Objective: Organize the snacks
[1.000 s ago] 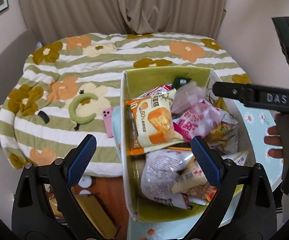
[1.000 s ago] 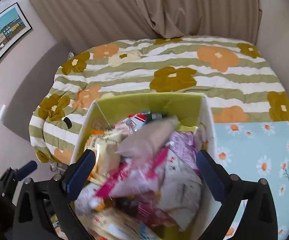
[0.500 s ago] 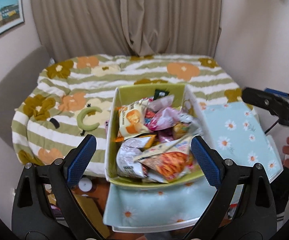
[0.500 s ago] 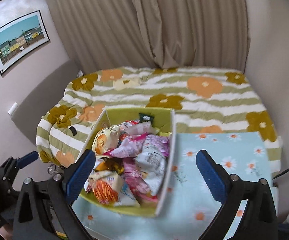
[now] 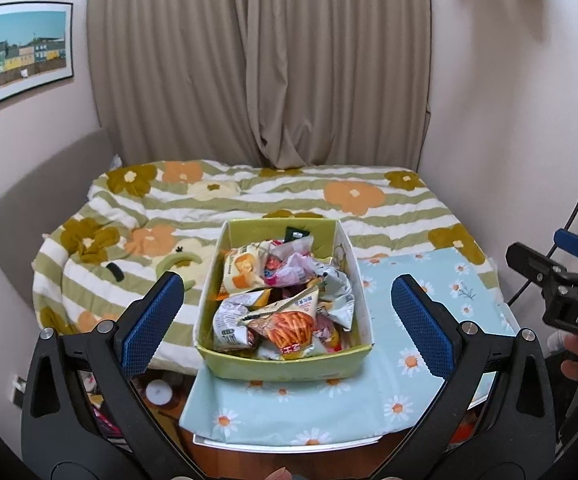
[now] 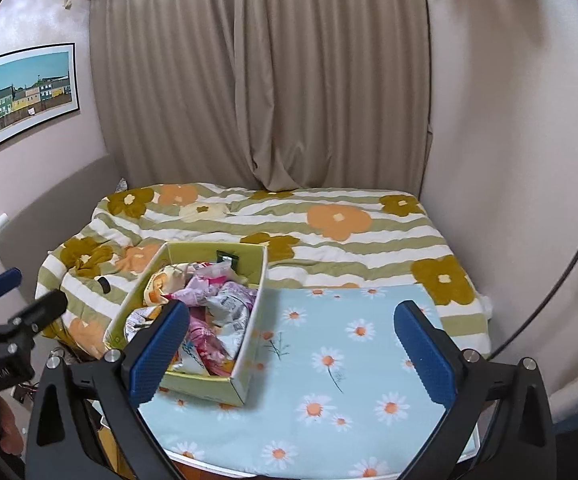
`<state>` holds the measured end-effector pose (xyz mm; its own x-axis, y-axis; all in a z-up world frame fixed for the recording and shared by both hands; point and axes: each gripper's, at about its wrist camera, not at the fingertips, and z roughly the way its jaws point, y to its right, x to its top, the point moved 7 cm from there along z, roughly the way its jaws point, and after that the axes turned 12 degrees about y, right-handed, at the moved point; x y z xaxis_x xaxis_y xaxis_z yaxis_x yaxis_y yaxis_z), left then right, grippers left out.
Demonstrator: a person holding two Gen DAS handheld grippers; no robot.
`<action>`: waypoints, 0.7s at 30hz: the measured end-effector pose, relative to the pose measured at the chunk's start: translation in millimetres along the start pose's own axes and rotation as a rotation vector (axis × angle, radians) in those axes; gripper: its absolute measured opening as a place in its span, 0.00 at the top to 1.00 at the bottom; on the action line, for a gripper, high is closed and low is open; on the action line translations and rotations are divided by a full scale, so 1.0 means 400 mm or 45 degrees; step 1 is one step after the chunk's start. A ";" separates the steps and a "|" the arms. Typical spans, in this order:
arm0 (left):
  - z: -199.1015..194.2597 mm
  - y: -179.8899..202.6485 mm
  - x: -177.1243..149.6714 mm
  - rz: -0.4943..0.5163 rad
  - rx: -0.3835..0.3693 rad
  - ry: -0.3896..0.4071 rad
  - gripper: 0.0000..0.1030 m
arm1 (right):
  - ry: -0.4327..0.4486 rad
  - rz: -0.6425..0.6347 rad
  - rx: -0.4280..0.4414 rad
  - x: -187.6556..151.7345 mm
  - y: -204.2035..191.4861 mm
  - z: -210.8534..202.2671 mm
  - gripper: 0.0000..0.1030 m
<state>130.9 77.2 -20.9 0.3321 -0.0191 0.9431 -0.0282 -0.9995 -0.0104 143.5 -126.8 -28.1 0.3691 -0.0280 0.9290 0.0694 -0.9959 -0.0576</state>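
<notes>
So there's a yellow-green box [image 5: 285, 364] stuffed with snack packets sitting on the left part of a small table with a daisy-print cloth [image 5: 421, 376], and the table is pushed right up against a bed with a flowery striped blanket [image 5: 249, 200]. On top of the pile nearest the camera is an orange packet with sticks pictured on it [image 5: 289, 326], with a crinkled white bag [image 5: 229, 320] just left of it and a yellow one [image 5: 241, 270] further back. The left gripper [image 5: 287, 318] hangs in front of the box with its blue pads spread wide — nothing between them. Same for the right gripper [image 6: 303, 350]: wide apart, holding nothing, hovering over the bare daisy cloth with the box [image 6: 209, 384] off to its left. Beige curtains [image 6: 265, 80] hang behind the bed, and a framed picture [image 6: 31, 92] is on the left wall.
</notes>
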 end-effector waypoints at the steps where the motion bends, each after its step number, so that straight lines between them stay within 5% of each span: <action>1: -0.005 0.004 -0.001 -0.002 -0.001 0.002 0.00 | 0.003 0.002 -0.005 -0.003 0.004 -0.008 0.01; 21: -0.023 0.017 -0.007 -0.007 -0.002 0.006 0.00 | 0.036 -0.002 -0.028 -0.011 0.015 -0.034 0.01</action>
<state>121.0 70.7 -20.5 0.3279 -0.0135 0.9446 -0.0278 -0.9996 -0.0046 129.6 -133.8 -27.6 0.3423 -0.0285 0.9392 0.0494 -0.9976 -0.0483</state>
